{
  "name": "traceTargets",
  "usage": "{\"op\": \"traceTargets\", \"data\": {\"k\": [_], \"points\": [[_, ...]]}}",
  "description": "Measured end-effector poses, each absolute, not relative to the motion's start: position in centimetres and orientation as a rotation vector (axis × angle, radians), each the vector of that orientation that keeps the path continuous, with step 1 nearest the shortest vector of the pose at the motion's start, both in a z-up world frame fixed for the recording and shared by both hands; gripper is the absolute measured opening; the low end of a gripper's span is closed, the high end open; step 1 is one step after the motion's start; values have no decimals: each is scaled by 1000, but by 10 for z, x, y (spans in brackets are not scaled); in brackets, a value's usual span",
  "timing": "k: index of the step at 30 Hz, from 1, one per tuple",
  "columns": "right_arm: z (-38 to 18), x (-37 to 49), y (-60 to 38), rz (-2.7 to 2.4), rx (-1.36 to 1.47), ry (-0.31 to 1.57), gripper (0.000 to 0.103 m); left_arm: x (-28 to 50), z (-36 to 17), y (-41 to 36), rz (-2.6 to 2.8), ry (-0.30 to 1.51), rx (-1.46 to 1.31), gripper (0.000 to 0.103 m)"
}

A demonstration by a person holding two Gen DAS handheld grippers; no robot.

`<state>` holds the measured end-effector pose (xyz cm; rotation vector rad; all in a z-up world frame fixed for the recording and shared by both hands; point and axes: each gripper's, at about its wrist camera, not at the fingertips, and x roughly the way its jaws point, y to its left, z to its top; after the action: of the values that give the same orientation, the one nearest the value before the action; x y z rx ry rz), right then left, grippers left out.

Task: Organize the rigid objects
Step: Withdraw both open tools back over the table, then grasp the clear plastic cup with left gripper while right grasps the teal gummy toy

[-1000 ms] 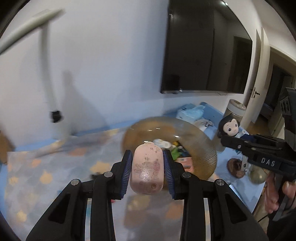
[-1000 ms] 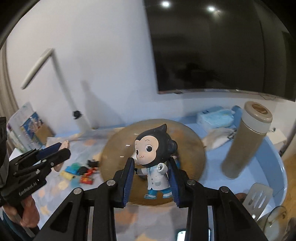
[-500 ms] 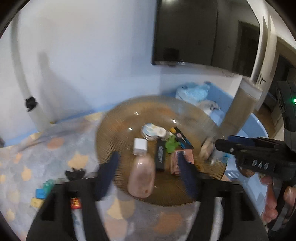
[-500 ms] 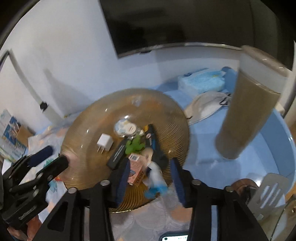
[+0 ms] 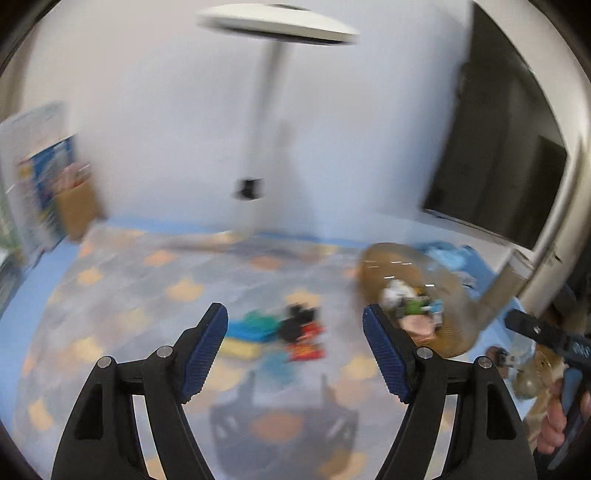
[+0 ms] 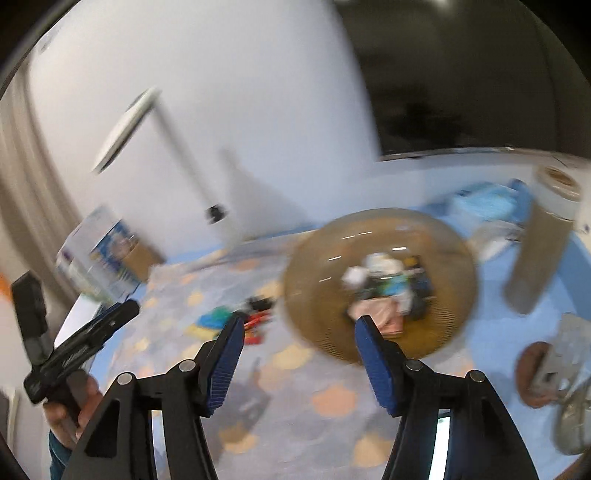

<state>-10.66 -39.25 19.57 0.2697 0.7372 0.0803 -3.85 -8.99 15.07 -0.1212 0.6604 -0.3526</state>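
Both the left gripper (image 5: pixel 295 336) and right gripper (image 6: pixel 297 349) were open and empty; next, probably the loose toys (image 5: pixel 280 328) outside the brown plate (image 6: pixel 314 266).

Looks like a lived-in home room: wall-mounted television (image 6: pixel 480 81) above a blue surface (image 5: pixel 44 280) spread with a patterned mat (image 5: pixel 147 295), white desk lamp (image 5: pixel 273 26) at its back edge, small toys (image 5: pixel 291 328) scattered mid-mat, books (image 6: pixel 107 254) at the left edge.

One amber plate (image 6: pixel 310 280), one tall tumbler (image 6: pixel 535 266), one lamp (image 5: pixel 273 22), two hand-held grippers.
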Motion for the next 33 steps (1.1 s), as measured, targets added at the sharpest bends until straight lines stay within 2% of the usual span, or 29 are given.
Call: {"op": "traceTargets", "data": {"k": [4,9,15,27,30,33], "points": [[160,-98,-341,127,211,781,70,-38,111,-49,-240,712,-129,74],[86,-84,-300,149,73,843,70,-28,45,-24,-134,803,-69,74],[39,-76,-302,165,93,895,70,-28,19,-13,-127,830,-76,74],[42,-71,-306,185,137,914,70,-24,22,-19,-185,861,-89,74],[55,-58,-294,273,186,956,70,-15,34,-22,-232,873,-135,74],[70,-39,-271,286,105,956,70,8,41,-34,-234,902,-138,74]]}}
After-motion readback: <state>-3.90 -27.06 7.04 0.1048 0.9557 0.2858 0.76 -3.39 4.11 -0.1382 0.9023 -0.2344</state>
